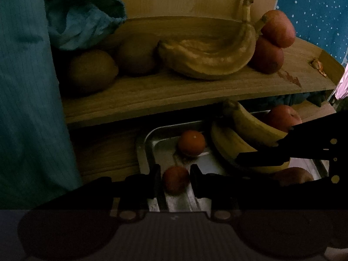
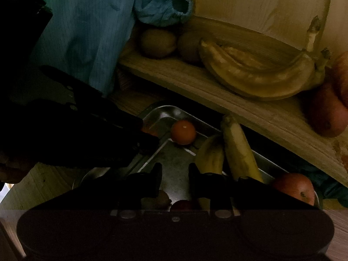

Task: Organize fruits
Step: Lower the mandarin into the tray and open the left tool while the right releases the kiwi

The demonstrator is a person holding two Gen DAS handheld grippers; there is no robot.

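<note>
My left gripper (image 1: 175, 170) is shut on a small orange fruit (image 1: 176, 179) above the near left corner of a metal tray (image 1: 141, 143). In the tray lie another small orange fruit (image 1: 191, 143), two yellow bananas (image 1: 250, 130) and a red apple (image 1: 282, 117). My right gripper (image 2: 175, 169) hovers over the tray floor with a narrow gap and nothing between its fingers. The bananas (image 2: 237, 150) lie just right of it. The left gripper (image 2: 150, 137) shows as a dark shape at the tray's left corner.
A wooden shelf (image 1: 174, 95) overhangs the tray's far side and carries two brown-green fruits (image 1: 91, 71), browned bananas (image 1: 208, 61) and two red apples (image 1: 276, 30). A person's teal sleeve (image 1: 26, 87) fills the left. A kiwi (image 2: 155, 200) and an apple (image 2: 295, 187) sit in the tray.
</note>
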